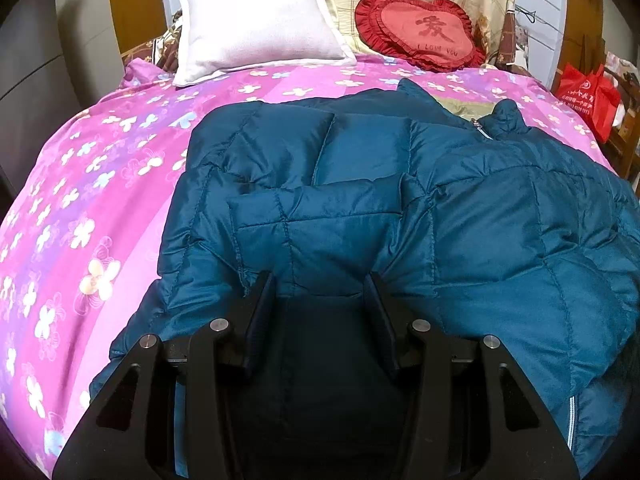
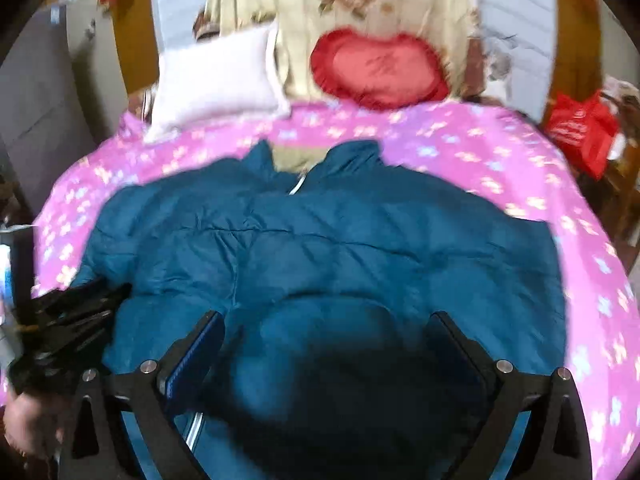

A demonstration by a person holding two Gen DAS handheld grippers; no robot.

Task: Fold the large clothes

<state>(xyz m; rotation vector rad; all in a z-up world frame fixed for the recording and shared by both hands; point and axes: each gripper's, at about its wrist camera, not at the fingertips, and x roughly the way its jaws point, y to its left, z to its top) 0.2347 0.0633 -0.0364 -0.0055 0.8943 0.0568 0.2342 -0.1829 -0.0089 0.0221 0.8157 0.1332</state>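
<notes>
Left claw (image 1: 320, 292) w/ fingers apart, over teal puffer jacket (image 1: 400, 208), gripping nothing. Right claw (image 2: 326, 332) spread wide above same jacket, empty. Jacket lies flat mid-bed on pink floral bedspread (image 1: 80, 200), collar toward head edge near white pillow (image 1: 256, 28) & red heart cushion (image 1: 424, 28).

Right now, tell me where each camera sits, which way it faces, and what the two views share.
Left wrist: low over the near hem of the blue puffer jacket, facing the headboard; its own left claw shows, open.
Right wrist: higher and blurred, facing the same way; its right claw shows, open, and the person's left hand sits at the lower left edge.
Shared: jacket, pink floral bedspread, white pillow, red heart cushion, red bag.
</notes>
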